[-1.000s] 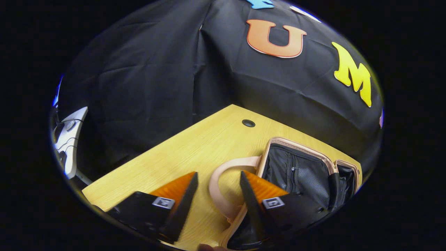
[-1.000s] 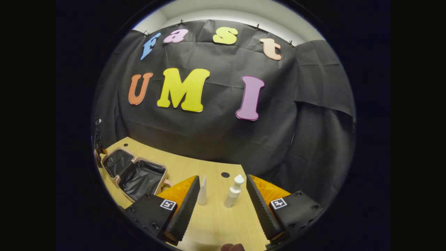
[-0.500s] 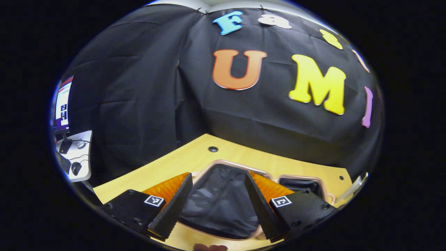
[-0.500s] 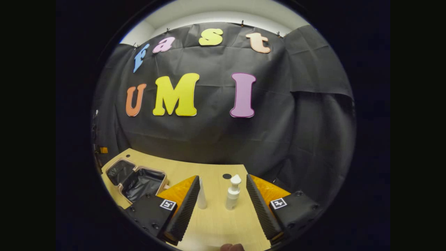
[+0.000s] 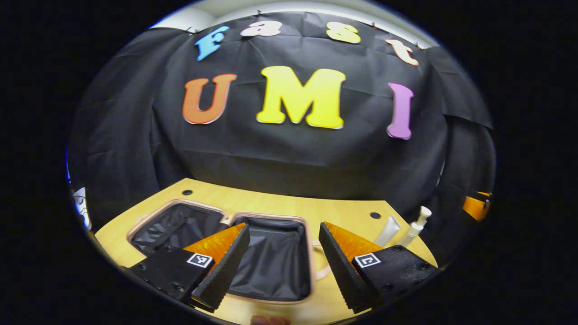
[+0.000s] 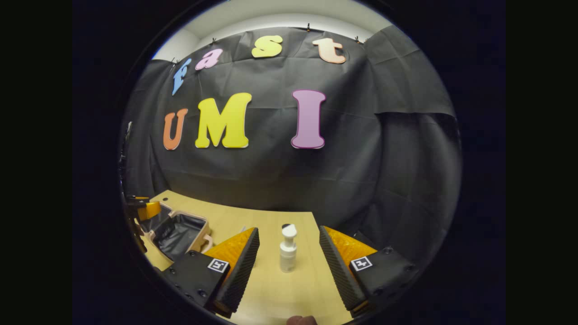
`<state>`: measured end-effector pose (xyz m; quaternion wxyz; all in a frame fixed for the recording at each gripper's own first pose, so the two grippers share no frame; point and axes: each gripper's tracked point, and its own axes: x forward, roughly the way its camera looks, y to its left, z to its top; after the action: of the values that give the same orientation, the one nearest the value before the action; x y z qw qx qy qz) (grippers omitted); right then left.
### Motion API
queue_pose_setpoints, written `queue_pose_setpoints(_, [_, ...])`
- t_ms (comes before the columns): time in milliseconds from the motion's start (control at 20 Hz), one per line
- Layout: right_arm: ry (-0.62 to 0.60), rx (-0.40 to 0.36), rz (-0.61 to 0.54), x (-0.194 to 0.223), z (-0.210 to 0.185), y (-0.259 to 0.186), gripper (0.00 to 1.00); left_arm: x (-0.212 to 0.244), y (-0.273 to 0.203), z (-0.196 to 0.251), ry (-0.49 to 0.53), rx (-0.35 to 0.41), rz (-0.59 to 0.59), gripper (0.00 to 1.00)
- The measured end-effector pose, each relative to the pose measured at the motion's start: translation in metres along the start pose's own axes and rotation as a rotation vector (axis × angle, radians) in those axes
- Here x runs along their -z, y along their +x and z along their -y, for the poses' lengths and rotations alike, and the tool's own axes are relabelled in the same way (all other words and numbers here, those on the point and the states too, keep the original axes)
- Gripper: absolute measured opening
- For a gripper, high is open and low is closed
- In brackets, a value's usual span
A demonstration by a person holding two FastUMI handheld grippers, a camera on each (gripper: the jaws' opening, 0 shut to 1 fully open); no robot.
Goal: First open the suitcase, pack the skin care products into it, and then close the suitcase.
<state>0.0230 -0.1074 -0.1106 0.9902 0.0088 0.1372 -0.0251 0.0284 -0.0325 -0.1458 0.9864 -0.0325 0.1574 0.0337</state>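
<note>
Below the left hand-held gripper, in the left gripper view, the suitcase lies open on the table, its two dark-lined halves side by side and nothing packed in them; the fingers stand wide apart with nothing between them, hanging over the nearer half. Out toward 2 o'clock, well apart from the case, a tube and a pump bottle stand just beside each other near the table's edge. From the right gripper view, the right hand-held gripper also has its fingers spread and empty, and the pump bottle stands upright at 12 o'clock, straight ahead between the line of the two fingers (its long axis vertical, so they would close on its sides). The suitcase sits off at 10 o'clock, with the left hand-held gripper over its far half. By my reading the opening step is done and packing has not begun; the right hand is plainly the nearer one to the bottle.
</note>
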Motion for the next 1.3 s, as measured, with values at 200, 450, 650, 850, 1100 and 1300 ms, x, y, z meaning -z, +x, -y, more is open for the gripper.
queue_pose_setpoints(200, [-0.009, 0.044, -0.035, 0.015, 0.032, -0.007, 0.79, 0.030, 0.011, 0.088, 0.072, 0.176, -0.047, 0.98])
queue_pose_setpoints(450, [-0.035, 0.101, -0.072, 0.027, 0.071, -0.023, 0.79, 0.079, 0.042, 0.150, 0.150, 0.299, -0.114, 0.98])
queue_pose_setpoints(650, [-0.053, 0.152, -0.113, 0.036, 0.104, -0.037, 0.79, 0.110, 0.081, 0.175, 0.129, 0.306, -0.171, 0.99])
queue_pose_setpoints(850, [-0.078, 0.196, -0.151, 0.041, 0.134, -0.047, 0.79, 0.138, 0.120, 0.176, 0.083, 0.258, -0.219, 0.98])
queue_pose_setpoints(1100, [-0.087, 0.220, -0.188, 0.050, 0.149, -0.052, 0.80, 0.158, 0.146, 0.175, 0.044, 0.228, -0.256, 0.99])
queue_pose_setpoints(1300, [-0.084, 0.204, -0.187, 0.049, 0.142, -0.049, 0.79, 0.166, 0.156, 0.177, 0.022, 0.231, -0.286, 0.79])
